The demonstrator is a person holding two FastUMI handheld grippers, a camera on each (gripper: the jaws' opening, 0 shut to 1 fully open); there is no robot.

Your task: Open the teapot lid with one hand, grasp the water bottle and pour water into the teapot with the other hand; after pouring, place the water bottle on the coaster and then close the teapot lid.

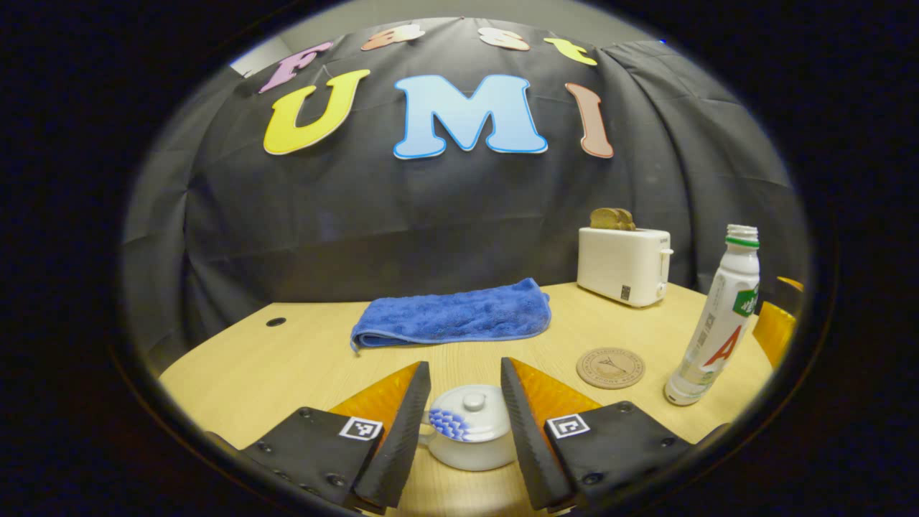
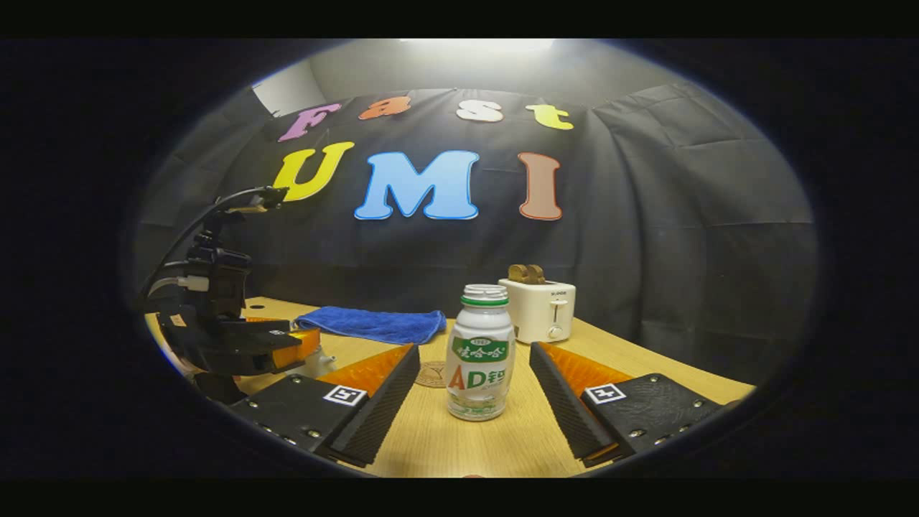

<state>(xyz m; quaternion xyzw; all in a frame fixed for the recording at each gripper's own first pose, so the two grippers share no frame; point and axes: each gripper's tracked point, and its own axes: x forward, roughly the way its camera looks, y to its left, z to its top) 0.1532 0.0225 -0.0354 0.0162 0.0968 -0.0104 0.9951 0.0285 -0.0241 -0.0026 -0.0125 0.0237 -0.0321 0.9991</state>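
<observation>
Teapot (image 1: 468, 429) sits on the desk (image 1: 287, 366) between the spread fingers of the left gripper (image 1: 465, 406), its lid (image 1: 470, 414) on and the fingers apart from its sides. In the right gripper view that gripper (image 2: 237, 345) shows at the left, low over the desk with cables rising from its top. The right gripper (image 2: 474, 391) is level and also spread wide, with the water bottle (image 2: 479, 352) standing upright between its fingers, not touched by either. The bottle has no cap; whether it holds water cannot be told. The pale wooden desk stands before a black cloth wall. A round coaster (image 1: 610, 368) lies bare between teapot and bottle, just left of the bottle in the left gripper view. A folded blue towel (image 1: 452, 316) lies farther back, and a white toaster (image 1: 623, 264) with bread slices (image 1: 612, 218) in its slots stands at the rear right
</observation>
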